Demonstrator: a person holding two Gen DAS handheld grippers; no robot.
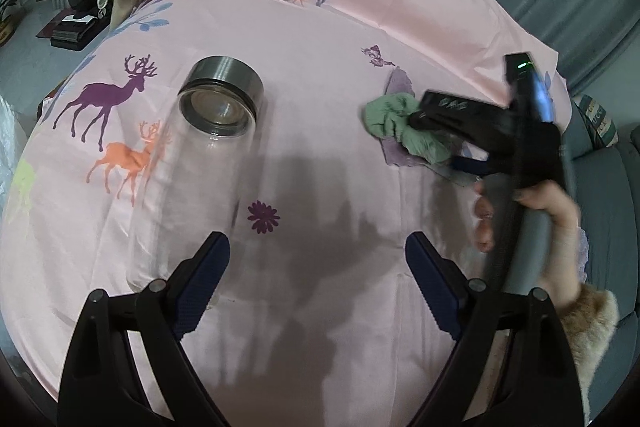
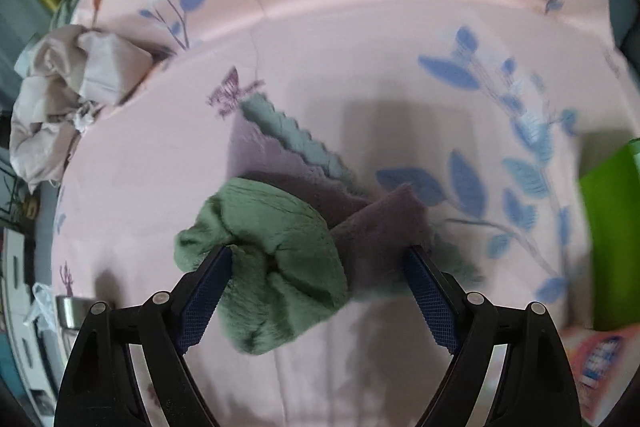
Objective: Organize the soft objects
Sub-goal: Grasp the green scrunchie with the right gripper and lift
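Both tools gape: right tool (image 2: 320,259) straddles one green scrunchie (image 2: 276,263), left tool (image 1: 318,247) empty.

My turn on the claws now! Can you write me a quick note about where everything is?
Left claw: open, holding nothing, hanging over the pink sheet near the glass jar.
Right claw: open, around the green scrunchie, not squeezing it.
The scrunchie lies on a purple cloth.
Done: nothing sorted that I can see.
Left: grab the scrunchie and tidy it away.
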